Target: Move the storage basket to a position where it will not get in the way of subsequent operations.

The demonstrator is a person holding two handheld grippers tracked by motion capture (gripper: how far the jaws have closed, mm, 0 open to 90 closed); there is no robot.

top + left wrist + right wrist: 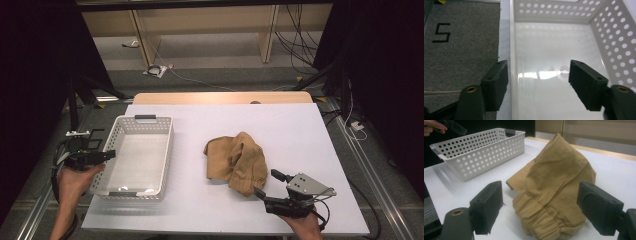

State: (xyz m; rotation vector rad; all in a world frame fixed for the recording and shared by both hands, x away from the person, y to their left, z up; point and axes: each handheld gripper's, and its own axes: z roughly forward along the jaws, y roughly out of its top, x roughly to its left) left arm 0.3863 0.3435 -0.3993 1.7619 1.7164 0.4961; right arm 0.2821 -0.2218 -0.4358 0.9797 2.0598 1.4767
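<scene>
both grippers [540, 207] [539, 82] spread, empty — tan cloth [554, 185] crumpled, elastic hem bunched.

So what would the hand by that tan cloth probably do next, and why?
Probably ease the right gripper forward and close on the tan cloth. Its jaws stand open with the bunched cloth just ahead, not yet pinched, and the white basket beside it sits empty.

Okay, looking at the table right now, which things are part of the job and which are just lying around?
Part of the job:
tan garment, crumpled on the table
white basket, empty
right gripper, open, beside the garment
left gripper, open at the basket's rim

Just lying about:
cables on the floor
black "5" mark on the carpet
</scene>
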